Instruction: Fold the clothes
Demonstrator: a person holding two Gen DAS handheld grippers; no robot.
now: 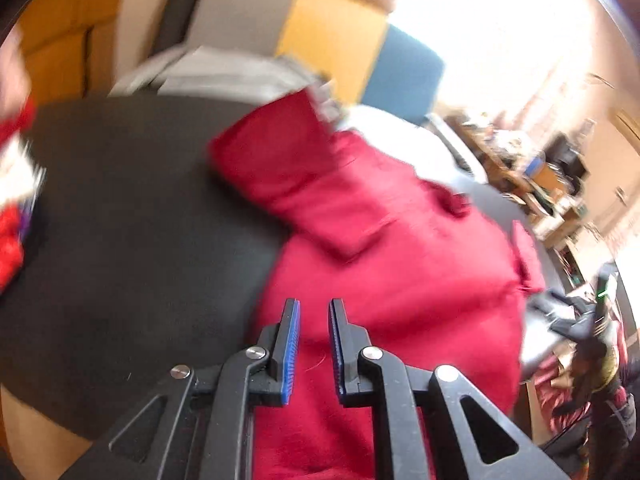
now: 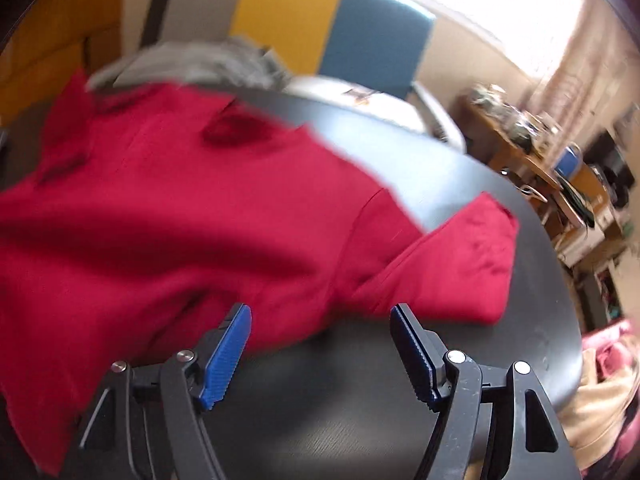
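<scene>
A red shirt (image 1: 384, 248) lies spread on a round black table (image 1: 132, 248), one sleeve reaching toward the far side. My left gripper (image 1: 314, 308) hovers over the shirt's near part, its blue-padded jaws a small gap apart with nothing between them. In the right wrist view the same red shirt (image 2: 180, 216) covers the left of the table (image 2: 360, 392), its sleeve (image 2: 460, 264) pointing right. My right gripper (image 2: 320, 312) is wide open and empty, just in front of the shirt's near edge. Both views are motion-blurred.
Folded grey clothes (image 1: 224, 76) sit at the table's far edge, also in the right wrist view (image 2: 200, 64). A yellow and blue chair back (image 2: 328, 24) stands behind. Red and white cloth (image 1: 12, 184) lies at the far left. Cluttered desks (image 2: 560, 160) are on the right.
</scene>
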